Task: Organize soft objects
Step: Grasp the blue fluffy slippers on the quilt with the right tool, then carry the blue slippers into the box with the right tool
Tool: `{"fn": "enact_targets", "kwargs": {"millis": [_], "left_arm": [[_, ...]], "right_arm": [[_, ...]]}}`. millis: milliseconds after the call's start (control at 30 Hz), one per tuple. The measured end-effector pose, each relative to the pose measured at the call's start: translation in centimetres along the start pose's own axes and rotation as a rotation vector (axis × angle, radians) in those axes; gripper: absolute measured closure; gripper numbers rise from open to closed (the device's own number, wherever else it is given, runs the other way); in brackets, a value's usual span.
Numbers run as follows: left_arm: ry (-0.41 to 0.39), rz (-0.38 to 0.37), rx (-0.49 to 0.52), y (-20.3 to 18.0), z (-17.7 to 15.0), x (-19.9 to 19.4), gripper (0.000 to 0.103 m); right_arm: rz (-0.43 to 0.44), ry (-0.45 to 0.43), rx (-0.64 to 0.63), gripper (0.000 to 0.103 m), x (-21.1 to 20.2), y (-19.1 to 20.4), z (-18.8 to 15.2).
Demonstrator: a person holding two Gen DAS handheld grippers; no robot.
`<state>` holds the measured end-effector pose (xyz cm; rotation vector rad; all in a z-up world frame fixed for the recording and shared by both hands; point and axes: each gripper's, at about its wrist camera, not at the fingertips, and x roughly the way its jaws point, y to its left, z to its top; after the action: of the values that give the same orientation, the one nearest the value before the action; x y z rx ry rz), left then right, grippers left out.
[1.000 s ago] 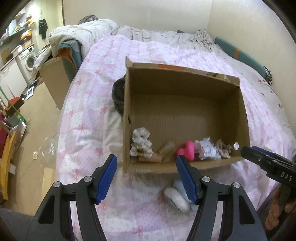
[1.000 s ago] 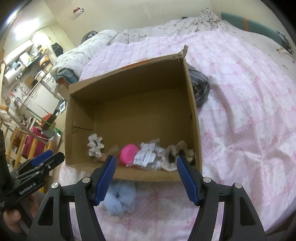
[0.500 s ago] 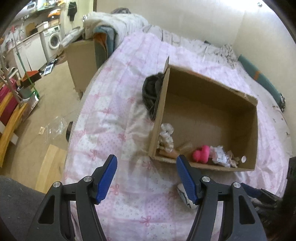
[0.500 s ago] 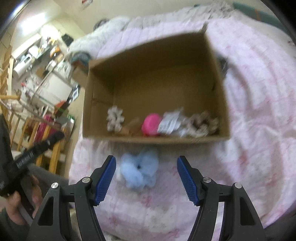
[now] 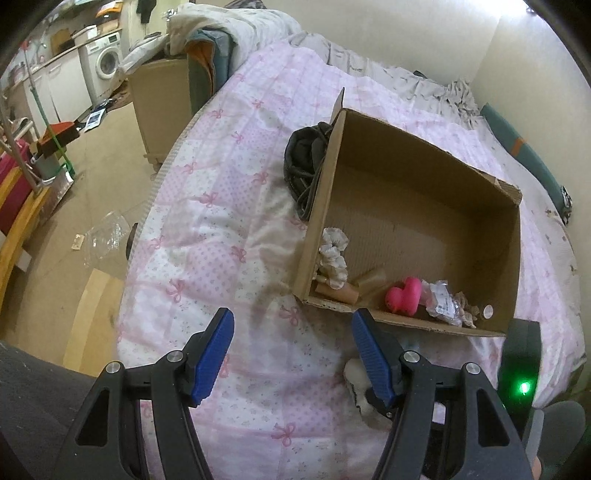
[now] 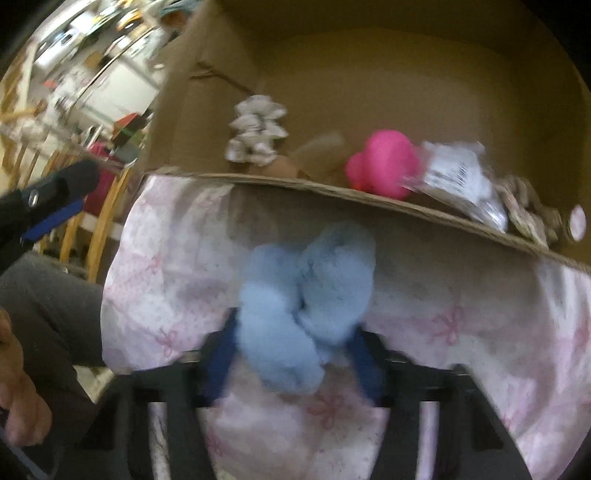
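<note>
Between the right gripper [image 6: 293,341] fingers: fluffy light-blue soft toy [image 6: 306,299], pads closed in on both its sides, frame blurred. Left gripper [image 5: 291,349] fingers spread wide, nothing between them, only pink bedspread [image 5: 221,236] ahead. Just past the right fingertips sits the cardboard box [image 6: 369,197], near wall facing the toy. Inside along that wall, left to right: cream scrunchie [image 6: 256,134], brown tube-like pieces [image 5: 345,291], pink rubber toy [image 6: 384,164], crinkled plastic packet [image 6: 458,177], beige scrunchie [image 6: 528,210], small round white cap [image 6: 577,222] in the corner. Rest of the box floor bare. By the left gripper's right finger, a white fuzzy item [image 5: 356,384], partly hidden. Dark cable bundle [image 5: 304,162] touches the box's far-left outer wall. Beyond: rumpled bedding [image 5: 229,26], washing machine [image 5: 107,61], cluttered floor.
</note>
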<state>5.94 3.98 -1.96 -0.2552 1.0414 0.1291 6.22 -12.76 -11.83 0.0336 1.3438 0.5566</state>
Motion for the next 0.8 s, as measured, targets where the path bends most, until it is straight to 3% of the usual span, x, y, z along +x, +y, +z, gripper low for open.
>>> {"fn": "enact_targets", "kwargs": {"millis": [67, 167, 367, 533, 633, 800], "left_arm": [[0.004, -0.001, -0.007, 0.1, 0.1, 0.1, 0.039], [0.006, -0.005, -0.023, 0.3, 0.2, 0.1, 0.039], [0.016, -0.019, -0.049, 0.5, 0.4, 0.2, 0.039], [0.02, 0.0, -0.037, 0.3, 0.2, 0.6, 0.039], [0.019, 0.014, -0.035, 0.4, 0.1, 0.7, 0.04], [0.021, 0.039, -0.013, 0.4, -0.2, 0.9, 0.04]], "right_arm": [[-0.025, -0.013, -0.041, 0.071, -0.3, 0.8, -0.2], [-0.011, -0.029, -0.048, 0.079, -2.1, 1.1, -0.7], [0.098, -0.15, 0.038, 0.079, -9.9, -0.7, -1.3], [0.115, -0.274, 0.092, 0.079, -15.2, -2.7, -1.4], [0.103, -0.333, 0.13, 0.079, -16.1, -4.0, -1.9], [0.079, -0.305, 0.184, 0.079, -14.7, -5.7, -2.4]]}}
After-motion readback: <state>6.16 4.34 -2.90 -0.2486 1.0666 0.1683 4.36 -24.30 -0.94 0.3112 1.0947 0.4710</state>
